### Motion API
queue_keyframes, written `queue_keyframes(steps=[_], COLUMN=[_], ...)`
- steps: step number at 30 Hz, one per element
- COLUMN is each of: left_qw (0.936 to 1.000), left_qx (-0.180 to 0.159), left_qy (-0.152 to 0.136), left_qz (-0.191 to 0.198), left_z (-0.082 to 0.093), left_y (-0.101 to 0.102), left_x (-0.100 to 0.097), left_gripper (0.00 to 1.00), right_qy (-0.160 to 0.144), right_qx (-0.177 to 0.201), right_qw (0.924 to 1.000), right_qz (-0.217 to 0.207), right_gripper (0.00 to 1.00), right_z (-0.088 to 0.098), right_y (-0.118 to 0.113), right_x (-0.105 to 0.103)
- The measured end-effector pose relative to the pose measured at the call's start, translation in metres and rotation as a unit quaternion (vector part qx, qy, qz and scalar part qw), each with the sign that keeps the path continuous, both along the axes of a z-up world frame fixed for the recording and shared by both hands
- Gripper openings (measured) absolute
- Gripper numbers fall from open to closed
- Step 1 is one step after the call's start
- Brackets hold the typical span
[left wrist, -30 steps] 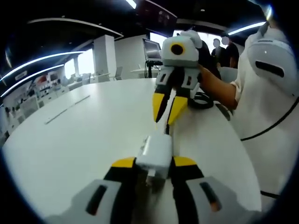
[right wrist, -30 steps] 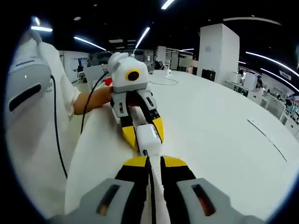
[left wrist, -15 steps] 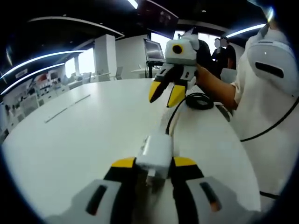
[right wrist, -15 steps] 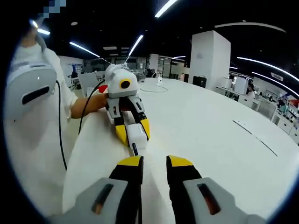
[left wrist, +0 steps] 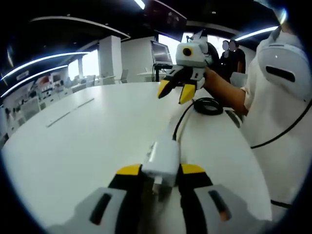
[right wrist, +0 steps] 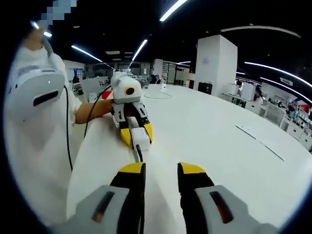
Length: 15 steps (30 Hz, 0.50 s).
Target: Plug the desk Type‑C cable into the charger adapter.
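Now the left gripper [left wrist: 155, 171] is pinching the white charger adapter [left wrist: 161, 162] between its yellow-tipped jaws, holding it just above the white table [left wrist: 87, 136]. A black Type-C cable [left wrist: 180, 122] is running out of the adapter's far end toward a coil [left wrist: 208, 105] near the person's arm. Across the table, the right gripper [left wrist: 176, 91] is hanging with jaws spread, gripping nothing.

A broad white table [left wrist: 87, 141] carries the black cable [left wrist: 207, 106], part coiled, lying on it.
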<state>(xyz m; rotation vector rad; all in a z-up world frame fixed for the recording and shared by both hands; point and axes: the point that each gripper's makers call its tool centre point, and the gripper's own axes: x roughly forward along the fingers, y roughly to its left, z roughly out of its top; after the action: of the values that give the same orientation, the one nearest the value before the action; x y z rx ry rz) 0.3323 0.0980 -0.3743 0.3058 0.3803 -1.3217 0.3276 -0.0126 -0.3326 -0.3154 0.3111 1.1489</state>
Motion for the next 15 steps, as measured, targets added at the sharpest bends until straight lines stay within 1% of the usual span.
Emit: queue_keyframes(steps=[5,9,15], left_qw=[1.0,1.0,1.0], left_qx=[0.0,0.001,0.0], left_qy=[0.002,-0.001,0.0], left_qz=[0.0,0.001,0.003], left_z=[0.0,0.0,0.0], left_y=[0.0,0.001,0.001], left_x=[0.0,0.001,0.002], left_gripper=[0.28,0.28,0.28], right_qy=[-0.001,0.008,0.009], right_qx=[0.003,0.001,0.001], right_qw=[1.0,0.9998,0.9995], right_qz=[-0.007,-0.019,-0.031], right_gripper=[0.35,0.42,0.47], right_z=[-0.002,-0.005,-0.006], right_y=[-0.015,-0.03,-0.046], right_x=[-0.002,-0.005,-0.009])
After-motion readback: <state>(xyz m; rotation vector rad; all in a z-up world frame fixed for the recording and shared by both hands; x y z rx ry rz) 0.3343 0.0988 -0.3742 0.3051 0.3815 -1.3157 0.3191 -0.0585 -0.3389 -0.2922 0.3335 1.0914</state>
